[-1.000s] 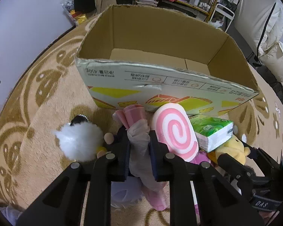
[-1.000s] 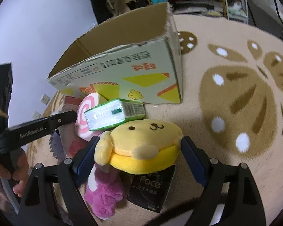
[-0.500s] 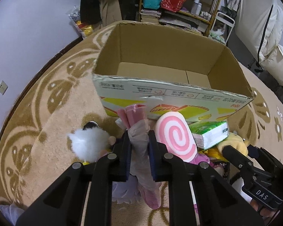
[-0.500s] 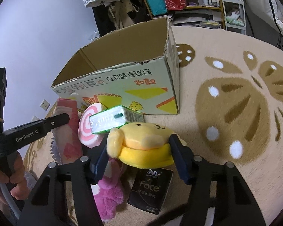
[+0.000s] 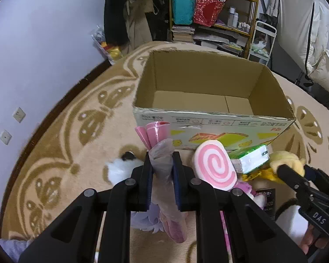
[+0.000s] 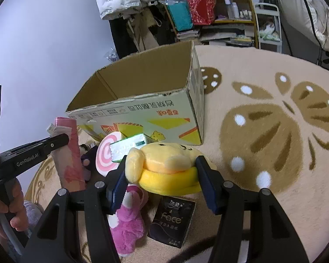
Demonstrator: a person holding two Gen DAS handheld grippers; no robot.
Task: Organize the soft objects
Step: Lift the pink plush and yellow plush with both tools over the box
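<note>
Left gripper: my left gripper [image 5: 162,171] is pinched on a pink roll [image 5: 159,135] in clear wrap; the wrap is squeezed between both pads, and the roll's top end sticks out past the fingertips while its lower end hangs below them.
Right gripper: my right gripper [image 6: 162,175] is clamped on the yellow plush [image 6: 168,168], one pad [image 6: 118,186] on each side of its body, face turned up.
Box: the open cardboard box [image 5: 212,100] stands on the rug [image 5: 76,131] straight ahead of both tools; I see only bare cardboard on the part of its floor in view. The roll's top overlaps the box's near wall in the left view, outside the box.
Pile: just before the box's near wall lie a pink swirl cushion [image 5: 213,164] and a green tissue pack [image 5: 250,159], the pack touching the cushion's right edge.
Under the plush: a pink plush [image 6: 127,217] and a black tissue pack [image 6: 172,221] lie on the rug side by side.
White fluff: a white furry toy [image 5: 118,169] sits left of my left gripper, on the rug.
Backdrop: a shelf [image 5: 215,11] with bags stands beyond the box.
</note>
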